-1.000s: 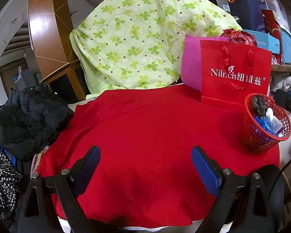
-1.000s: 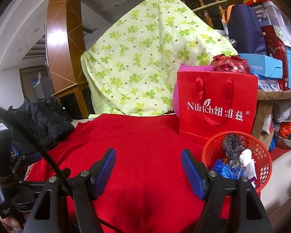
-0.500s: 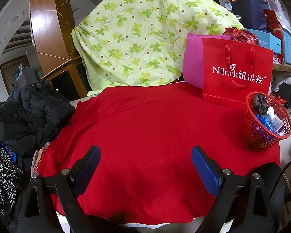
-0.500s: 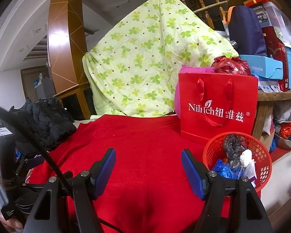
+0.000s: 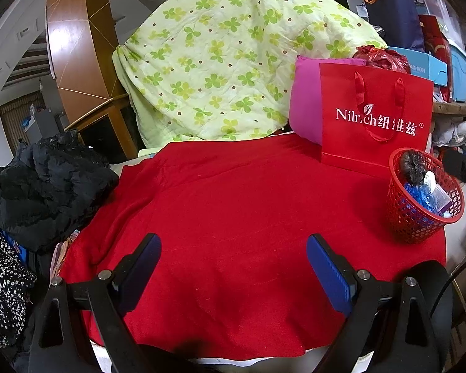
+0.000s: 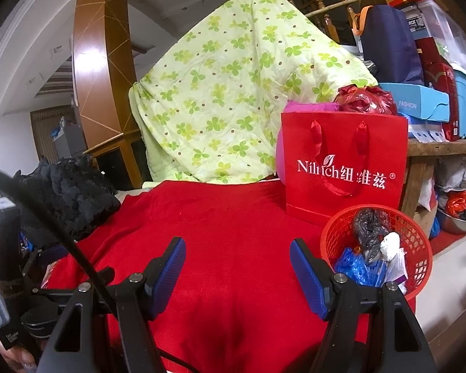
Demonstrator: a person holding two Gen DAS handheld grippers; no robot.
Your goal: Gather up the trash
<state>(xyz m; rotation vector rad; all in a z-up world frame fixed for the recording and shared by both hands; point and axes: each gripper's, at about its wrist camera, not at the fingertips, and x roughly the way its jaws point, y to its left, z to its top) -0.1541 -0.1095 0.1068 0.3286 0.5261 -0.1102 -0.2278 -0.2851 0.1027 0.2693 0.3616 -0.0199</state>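
Both grippers are hovering spread and empty over the red cloth (image 5: 233,205) — the left gripper (image 5: 233,267) and the right gripper (image 6: 237,269) are gripping nothing, probably because no loose trash is showing on the cloth. The crumpled trash (image 6: 369,248) is sitting inside the red basket (image 6: 419,267) at the cloth's right edge — just in front of the red paper bag (image 6: 341,168), within easy reach.

Evenly lit indoors, sharp at centre. Glare streak on wooden column (image 5: 77,46) at upper left. Strong fisheye bending with black vignette in corners. Soft shadow beside red basket (image 5: 424,199) at right.
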